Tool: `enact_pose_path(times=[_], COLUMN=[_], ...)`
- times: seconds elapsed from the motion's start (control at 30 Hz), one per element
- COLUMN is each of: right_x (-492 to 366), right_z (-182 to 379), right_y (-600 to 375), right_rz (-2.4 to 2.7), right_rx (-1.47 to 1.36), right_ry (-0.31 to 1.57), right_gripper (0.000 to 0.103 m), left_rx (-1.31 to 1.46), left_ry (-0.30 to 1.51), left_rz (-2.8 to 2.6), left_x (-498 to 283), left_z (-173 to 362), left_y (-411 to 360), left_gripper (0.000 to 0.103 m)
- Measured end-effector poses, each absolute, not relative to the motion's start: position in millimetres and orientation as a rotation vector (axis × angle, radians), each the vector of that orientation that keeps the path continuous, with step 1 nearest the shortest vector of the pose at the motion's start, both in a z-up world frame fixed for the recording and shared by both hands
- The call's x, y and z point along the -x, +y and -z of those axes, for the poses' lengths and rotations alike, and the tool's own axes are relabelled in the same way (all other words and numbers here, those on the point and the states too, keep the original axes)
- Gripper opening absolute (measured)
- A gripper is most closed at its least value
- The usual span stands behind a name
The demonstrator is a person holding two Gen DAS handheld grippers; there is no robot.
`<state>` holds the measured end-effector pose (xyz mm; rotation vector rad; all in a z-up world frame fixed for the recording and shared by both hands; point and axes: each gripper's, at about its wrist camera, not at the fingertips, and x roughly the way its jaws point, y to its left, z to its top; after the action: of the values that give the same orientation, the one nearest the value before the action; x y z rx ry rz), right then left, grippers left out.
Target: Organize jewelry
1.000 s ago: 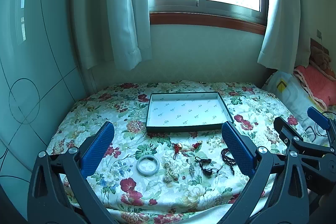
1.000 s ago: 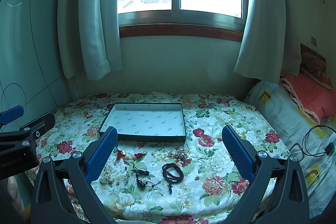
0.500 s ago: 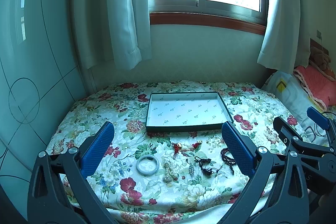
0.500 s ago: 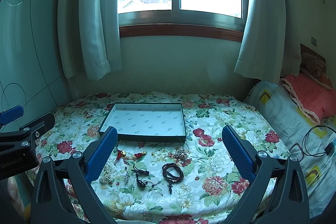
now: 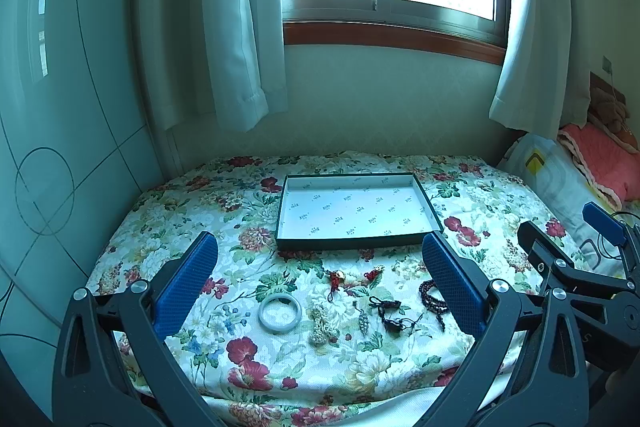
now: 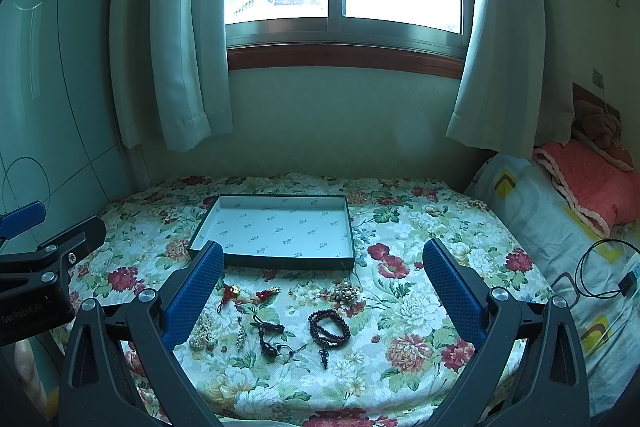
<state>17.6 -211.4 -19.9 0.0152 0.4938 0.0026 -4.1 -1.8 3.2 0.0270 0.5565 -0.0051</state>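
Observation:
An empty dark-rimmed tray (image 5: 434, 215) (image 6: 351, 227) with a white printed lining lies on the floral cloth. In front of it jewelry is spread out: a pale jade bangle (image 5: 279, 313), a pearl piece (image 5: 321, 325) (image 6: 201, 330), a small silver pendant (image 5: 363, 321) (image 6: 240, 335), a black cord pendant (image 5: 390, 315) (image 6: 269, 341), a dark bead bracelet (image 5: 432, 297) (image 6: 329, 329), red knot charms (image 5: 335, 279) (image 6: 229, 294) and a small beaded cluster (image 6: 343, 291). My left gripper (image 5: 320, 259) and right gripper (image 6: 322, 265) hover open above the pieces, holding nothing.
The floral cloth (image 5: 168, 227) covers a surface under a curtained window. A wall panel stands at the left. Pillows and a pink blanket (image 6: 592, 183) lie at the right, with a black cable (image 6: 600, 271). In each view the other gripper shows at the edge.

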Motion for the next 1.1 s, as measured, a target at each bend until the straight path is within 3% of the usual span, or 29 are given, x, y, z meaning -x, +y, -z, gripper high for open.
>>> enact_pose_path(times=[1.1], right_x=[-16.8], right_z=[22.2], right_y=[-211.0], right_rz=[-0.004], right_rx=[-0.014], right_ry=[0.497], right_gripper=[0.099], left_rx=[-0.025], left_ry=[0.560], left_rz=[0.006], left_x=[3.3], left_z=[-2.9], left_y=[-0.8], left_gripper=[0.101])
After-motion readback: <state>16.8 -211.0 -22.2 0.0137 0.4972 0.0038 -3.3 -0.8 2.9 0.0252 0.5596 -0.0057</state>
